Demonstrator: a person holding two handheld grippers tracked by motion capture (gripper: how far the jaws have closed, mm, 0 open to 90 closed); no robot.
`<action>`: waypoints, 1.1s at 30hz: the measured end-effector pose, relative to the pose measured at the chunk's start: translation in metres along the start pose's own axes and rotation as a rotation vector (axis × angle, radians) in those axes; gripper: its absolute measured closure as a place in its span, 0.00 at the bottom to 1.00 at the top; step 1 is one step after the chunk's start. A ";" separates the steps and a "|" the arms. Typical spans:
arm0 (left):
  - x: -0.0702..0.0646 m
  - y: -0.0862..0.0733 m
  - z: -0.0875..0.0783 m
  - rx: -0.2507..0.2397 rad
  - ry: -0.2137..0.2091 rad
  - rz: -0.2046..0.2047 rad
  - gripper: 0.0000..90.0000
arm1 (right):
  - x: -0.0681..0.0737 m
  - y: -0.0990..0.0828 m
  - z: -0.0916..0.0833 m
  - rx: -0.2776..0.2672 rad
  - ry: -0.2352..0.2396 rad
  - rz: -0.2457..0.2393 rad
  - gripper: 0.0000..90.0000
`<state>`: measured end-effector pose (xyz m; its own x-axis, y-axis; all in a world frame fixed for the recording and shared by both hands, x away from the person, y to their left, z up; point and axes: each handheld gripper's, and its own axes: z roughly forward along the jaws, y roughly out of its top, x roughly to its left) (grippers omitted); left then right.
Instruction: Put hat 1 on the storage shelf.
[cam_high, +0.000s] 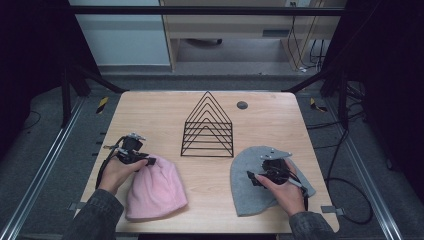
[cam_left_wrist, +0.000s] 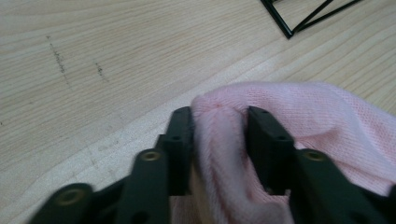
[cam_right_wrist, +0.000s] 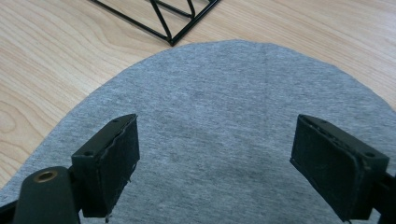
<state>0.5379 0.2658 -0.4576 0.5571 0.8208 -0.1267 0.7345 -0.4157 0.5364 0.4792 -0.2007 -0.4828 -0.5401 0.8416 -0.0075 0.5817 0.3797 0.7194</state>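
My left tongs (cam_left_wrist: 219, 128) pinch a fold of the pink hat (cam_left_wrist: 299, 116); my right tongs (cam_right_wrist: 215, 163) gape wide over the grey hat (cam_right_wrist: 224, 107).

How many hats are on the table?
2. The pink hat lies near the left front, pinched by the left tool. The grey hat lies at the right front, under the right tool.

A pink knit hat (cam_high: 155, 190) and a plain grey hat (cam_high: 250, 180) are seen on a light wood-grain table (cam_high: 150, 110); a black wire rack (cam_high: 207, 127) and black gripper jaws are noted.
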 end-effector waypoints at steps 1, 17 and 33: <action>-0.002 -0.001 -0.002 -0.010 -0.003 0.005 0.77 | 0.000 0.000 -0.001 -0.002 0.000 0.006 0.17; -0.064 -0.002 -0.074 -0.274 0.035 0.158 0.84 | 0.006 0.002 0.000 -0.017 0.000 -0.017 0.18; -0.092 0.016 -0.130 -0.408 0.077 0.256 0.84 | 0.023 0.011 -0.010 -0.100 0.056 -0.084 0.29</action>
<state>0.4480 0.2346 -0.3292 0.6585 0.7452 0.1054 0.3574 -0.4329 0.8275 0.4671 -0.1805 -0.4683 -0.6190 0.7847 -0.0333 0.4712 0.4050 0.7835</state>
